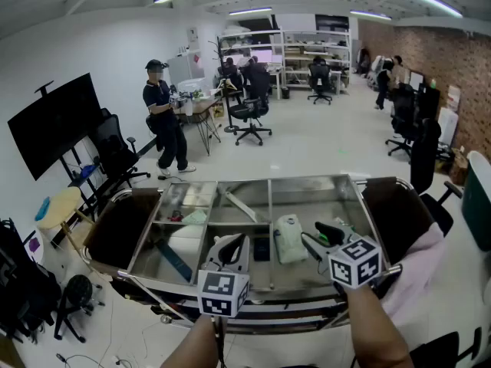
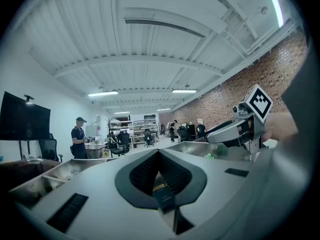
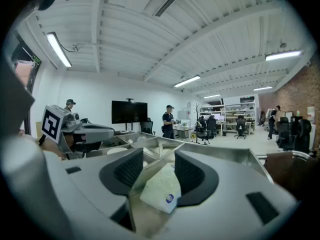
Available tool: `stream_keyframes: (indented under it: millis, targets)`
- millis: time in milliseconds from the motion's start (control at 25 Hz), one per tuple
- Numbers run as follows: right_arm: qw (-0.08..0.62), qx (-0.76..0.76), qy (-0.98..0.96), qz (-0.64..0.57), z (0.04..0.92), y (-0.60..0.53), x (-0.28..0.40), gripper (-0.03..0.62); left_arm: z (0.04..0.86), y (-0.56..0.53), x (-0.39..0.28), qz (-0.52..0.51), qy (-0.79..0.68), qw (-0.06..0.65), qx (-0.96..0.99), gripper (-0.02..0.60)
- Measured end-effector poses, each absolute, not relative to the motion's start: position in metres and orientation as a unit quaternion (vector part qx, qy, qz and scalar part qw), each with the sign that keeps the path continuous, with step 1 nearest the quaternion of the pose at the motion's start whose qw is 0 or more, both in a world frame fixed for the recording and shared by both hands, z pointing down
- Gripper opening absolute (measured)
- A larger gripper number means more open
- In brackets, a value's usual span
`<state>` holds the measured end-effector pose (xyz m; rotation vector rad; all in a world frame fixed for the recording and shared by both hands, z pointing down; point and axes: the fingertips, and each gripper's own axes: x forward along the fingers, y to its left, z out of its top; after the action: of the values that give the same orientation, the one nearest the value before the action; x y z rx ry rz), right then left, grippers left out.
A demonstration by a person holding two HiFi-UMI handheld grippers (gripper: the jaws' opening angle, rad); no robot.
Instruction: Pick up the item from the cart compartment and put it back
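The steel cart [image 1: 322, 204] fills the near part of the head view; its near rim is partly hidden behind my two marker cubes, and my forearms are cut off at the bottom edge.

My right gripper [image 1: 316, 238] reaches into the big right compartment, tilted slightly down. Its jaws [image 3: 159, 156] stand apart, and the pads are not pressing on anything I can make out.

My left gripper [image 1: 229, 248] sits level over the middle of the cart, left of the divider. In its own view the jaw tips [image 2: 159, 153] meet.

The pouch [image 1: 289, 240], white with a small blue mark, lies on the floor of that right compartment, just right of the divider and just left of my right gripper. In the right gripper view the pouch [image 3: 161, 186] shows between the jaws, its near end hidden by the gripper body.

A dark item [image 1: 261, 249] lies between my left gripper and the pouch. It shows in the gap behind my left jaw tips [image 2: 164, 199]; whether they hold it I cannot tell.
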<state>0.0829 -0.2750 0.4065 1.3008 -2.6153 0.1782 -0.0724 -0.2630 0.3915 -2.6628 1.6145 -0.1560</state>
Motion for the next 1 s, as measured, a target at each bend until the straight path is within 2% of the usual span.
stream_keyframes:
  millis: [400, 520, 640, 1000]
  targets:
    - [0.151, 0.432, -0.885, 0.081, 0.441, -0.322, 0.065, 0.226, 0.400, -0.308, -0.076, -0.054, 0.514, -0.007, -0.856, -0.001]
    - [0.165, 0.426, -0.885, 0.093, 0.451, -0.334, 0.057, 0.255, 0.408, -0.322, -0.078, -0.060, 0.515, -0.023, -0.855, 0.000]
    - [0.178, 0.424, -0.882, 0.098, 0.461, -0.344, 0.053, 0.318, 0.414, -0.333, -0.075, -0.068, 0.513, -0.031, -0.855, 0.000]
    - [0.223, 0.425, -0.866, 0.140, 0.508, -0.368, 0.051, 0.318, 0.413, -0.345, -0.071, -0.079, 0.509, -0.017, -0.857, 0.000]
